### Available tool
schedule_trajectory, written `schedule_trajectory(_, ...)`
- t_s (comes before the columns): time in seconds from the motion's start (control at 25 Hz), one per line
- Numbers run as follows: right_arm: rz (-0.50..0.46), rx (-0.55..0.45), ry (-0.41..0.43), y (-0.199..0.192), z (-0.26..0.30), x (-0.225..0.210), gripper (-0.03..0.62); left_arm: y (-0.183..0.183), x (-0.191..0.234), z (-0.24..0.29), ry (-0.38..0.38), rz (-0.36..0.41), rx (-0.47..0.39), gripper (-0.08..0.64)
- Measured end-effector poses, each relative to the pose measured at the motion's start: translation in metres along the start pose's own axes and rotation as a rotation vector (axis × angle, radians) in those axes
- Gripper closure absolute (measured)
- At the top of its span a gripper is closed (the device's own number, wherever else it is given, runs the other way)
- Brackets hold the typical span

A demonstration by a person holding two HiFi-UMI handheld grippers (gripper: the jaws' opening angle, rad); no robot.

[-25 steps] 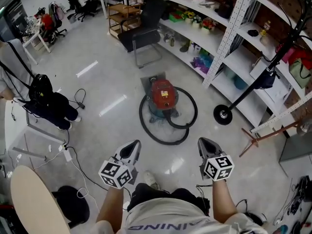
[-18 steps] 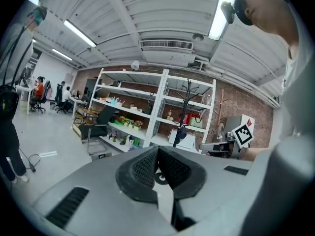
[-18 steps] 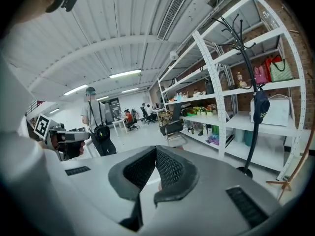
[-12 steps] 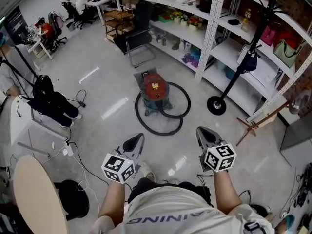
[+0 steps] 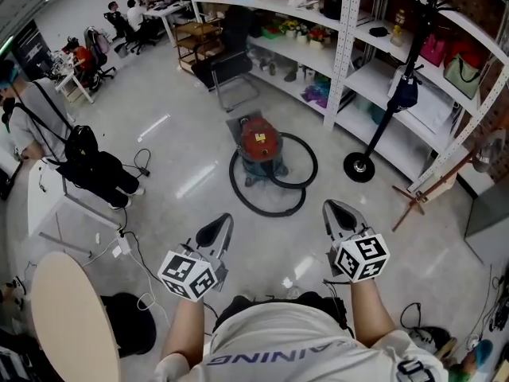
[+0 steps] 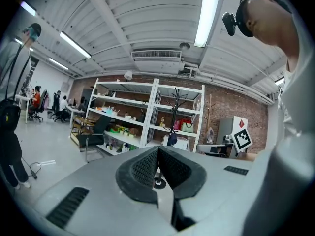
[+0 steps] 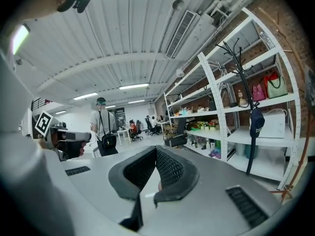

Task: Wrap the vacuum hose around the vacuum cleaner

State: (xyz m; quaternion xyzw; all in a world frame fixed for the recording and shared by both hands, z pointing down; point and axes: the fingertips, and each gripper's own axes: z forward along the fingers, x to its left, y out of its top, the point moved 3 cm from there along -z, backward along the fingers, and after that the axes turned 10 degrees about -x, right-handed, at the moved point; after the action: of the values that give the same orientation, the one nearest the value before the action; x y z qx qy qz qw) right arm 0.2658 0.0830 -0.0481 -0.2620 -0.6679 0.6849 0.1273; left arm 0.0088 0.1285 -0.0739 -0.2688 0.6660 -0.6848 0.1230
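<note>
Head view: hose (image 5: 269, 212) rings vacuum cleaner (image 5: 261, 144); shelves (image 5: 343, 60) stocked.

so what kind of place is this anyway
Probably an open-plan office or lab workspace: tall white shelving stocked with assorted items, people seated at desks in the far corner, and a red vacuum cleaner on the glossy floor.

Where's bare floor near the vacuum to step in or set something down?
Bare floor: between the hose and the left gripper and right gripper; also left of the vacuum cleaner. Crowded: the right, where shelving and the coat stand base sit near the hose; cables by the round table.
</note>
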Motion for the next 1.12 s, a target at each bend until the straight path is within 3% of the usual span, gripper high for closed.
schedule_trajectory(0.52,-0.098,0.013,-0.033,0.008,0.040,0.112,0.581,0.026,0.090,-0.064,-0.034,0.011,-0.018,0.543)
schedule_trajectory(0.84,-0.097,0.022,-0.004,0.012,0.032,0.112,0.581,0.035,0.079,-0.061,-0.039,0.002,-0.037,0.543)
schedule_trajectory(1.12,-0.084,0.018,-0.004,0.015,0.023,0.097,0.581,0.032,0.057,-0.051,-0.079,0.040,-0.016,0.543)
